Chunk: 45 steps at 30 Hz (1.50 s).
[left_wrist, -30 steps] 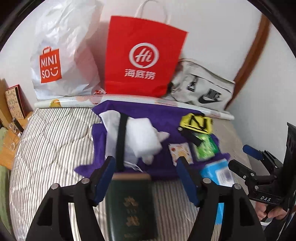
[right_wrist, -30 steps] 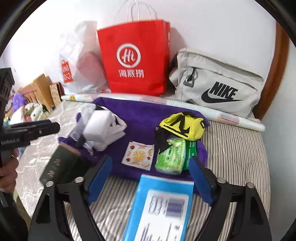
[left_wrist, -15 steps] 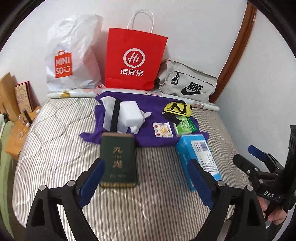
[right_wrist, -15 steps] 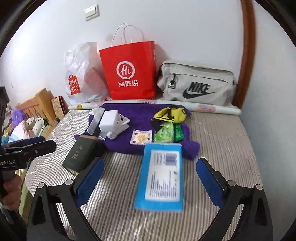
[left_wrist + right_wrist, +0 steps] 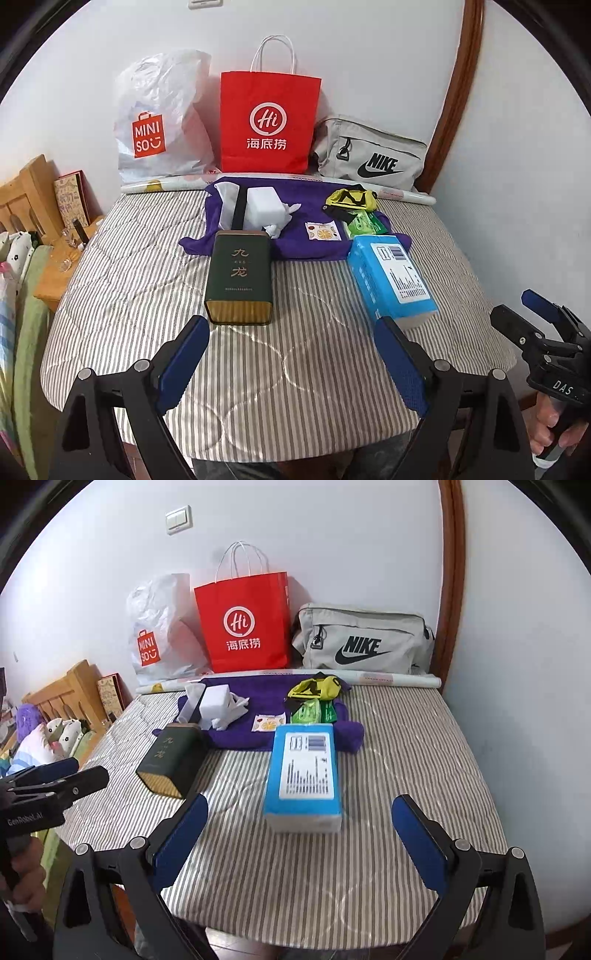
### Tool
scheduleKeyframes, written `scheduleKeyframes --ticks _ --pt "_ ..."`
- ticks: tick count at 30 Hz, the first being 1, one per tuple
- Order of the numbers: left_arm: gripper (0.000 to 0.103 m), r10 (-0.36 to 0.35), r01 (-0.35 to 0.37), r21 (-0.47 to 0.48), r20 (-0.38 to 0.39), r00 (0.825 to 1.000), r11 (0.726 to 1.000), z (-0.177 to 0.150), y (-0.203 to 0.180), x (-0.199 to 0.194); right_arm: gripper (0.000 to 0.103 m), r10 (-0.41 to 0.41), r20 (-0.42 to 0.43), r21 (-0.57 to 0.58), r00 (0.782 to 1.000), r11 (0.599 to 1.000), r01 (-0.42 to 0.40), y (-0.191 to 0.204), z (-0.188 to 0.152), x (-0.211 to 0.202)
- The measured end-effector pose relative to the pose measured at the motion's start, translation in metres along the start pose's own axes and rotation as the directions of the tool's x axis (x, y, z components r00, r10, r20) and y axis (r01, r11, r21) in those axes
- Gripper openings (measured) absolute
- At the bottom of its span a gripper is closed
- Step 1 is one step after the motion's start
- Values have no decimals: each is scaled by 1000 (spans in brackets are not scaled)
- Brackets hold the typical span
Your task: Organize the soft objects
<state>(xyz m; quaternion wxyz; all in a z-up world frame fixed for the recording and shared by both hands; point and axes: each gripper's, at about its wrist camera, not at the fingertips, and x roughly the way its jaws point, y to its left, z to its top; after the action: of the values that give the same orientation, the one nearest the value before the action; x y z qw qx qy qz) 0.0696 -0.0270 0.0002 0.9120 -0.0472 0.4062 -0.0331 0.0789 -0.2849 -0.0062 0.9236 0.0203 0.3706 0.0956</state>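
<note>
Nearest in the left wrist view, the left gripper (image 5: 291,354) stands spread wide with nothing between its blue pads, hanging over the striped bed cover (image 5: 147,295). Just beyond its tips lies a dark green box (image 5: 240,273) with gold characters, flat on the cover, its far end touching the purple cloth (image 5: 295,218). To the right lies a blue packet (image 5: 388,277) with a white barcode label, its far end against the cloth's edge.

The right wrist view shows the right gripper (image 5: 299,827) likewise spread and empty, the blue packet (image 5: 304,771) lying just ahead of its tips and the green box (image 5: 170,760) off to the left.

On the purple cloth rest a white block (image 5: 264,205) with crumpled white tissue, a small fruit-printed sachet (image 5: 322,232), a green packet (image 5: 364,223) and a yellow-and-black pouch (image 5: 351,197).

At the wall stand a white shopping bag (image 5: 159,122), a red paper bag (image 5: 267,122) and a grey sports bag (image 5: 369,155).

Only the left view shows the right gripper (image 5: 535,321) from the side, held by a hand (image 5: 554,424). Only the right view shows the left gripper (image 5: 55,779) from the side, the whole wall switch (image 5: 179,518) and soft toys (image 5: 48,738) past the bed's left edge.
</note>
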Motion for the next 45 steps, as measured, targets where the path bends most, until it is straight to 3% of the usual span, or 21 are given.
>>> scheduleKeyframes --ticks 12,45 --pt "90 46 -46 3 40 998 999 -12 -8 -18 99 -3 30 -25 1000 1000 3 6 -14 -22" --pt "90 47 -47 13 53 998 999 -17 -11 -27 99 -9 53 -31 999 999 11 10 -17 -36"
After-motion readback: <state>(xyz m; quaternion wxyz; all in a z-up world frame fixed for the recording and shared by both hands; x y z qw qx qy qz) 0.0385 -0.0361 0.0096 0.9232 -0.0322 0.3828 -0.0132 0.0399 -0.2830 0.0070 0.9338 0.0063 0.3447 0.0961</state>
